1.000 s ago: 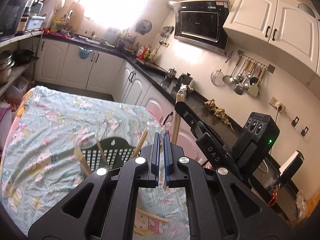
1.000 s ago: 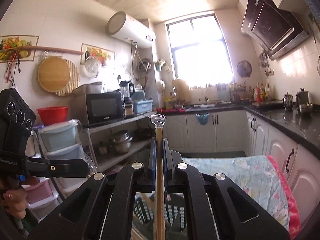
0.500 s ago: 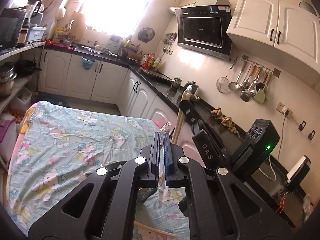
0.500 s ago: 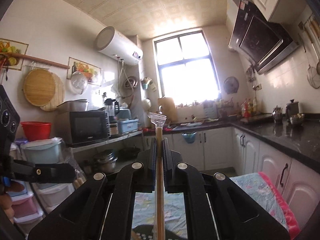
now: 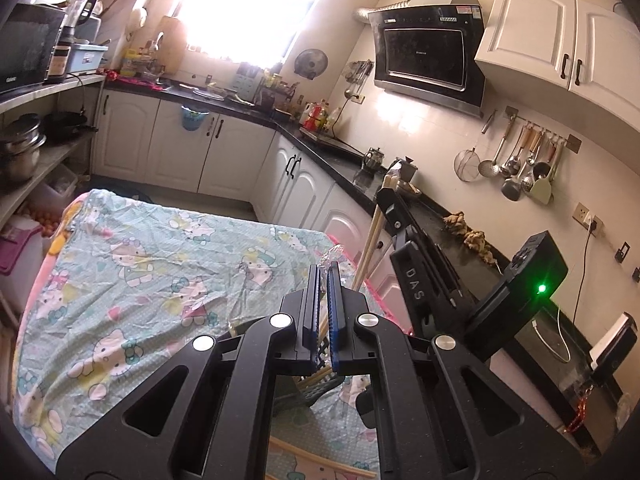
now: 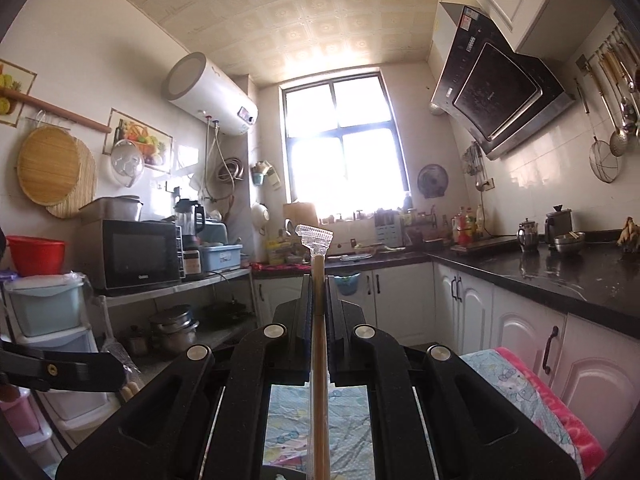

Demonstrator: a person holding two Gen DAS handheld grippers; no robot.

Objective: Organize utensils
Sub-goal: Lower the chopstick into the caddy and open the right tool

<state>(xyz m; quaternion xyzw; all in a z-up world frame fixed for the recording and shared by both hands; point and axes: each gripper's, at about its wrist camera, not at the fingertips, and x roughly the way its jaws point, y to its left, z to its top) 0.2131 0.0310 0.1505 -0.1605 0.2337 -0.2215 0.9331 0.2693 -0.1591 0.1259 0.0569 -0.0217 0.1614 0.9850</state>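
Both grippers are clamped: right gripper (image 6: 319, 296) pinches wrapped chopsticks (image 6: 319, 360) pointing level w/ kitchen window. Left gripper (image 5: 324, 292) is shut on clear wrapper (image 5: 331, 258), above cartoon-print cloth (image 5: 160, 264).
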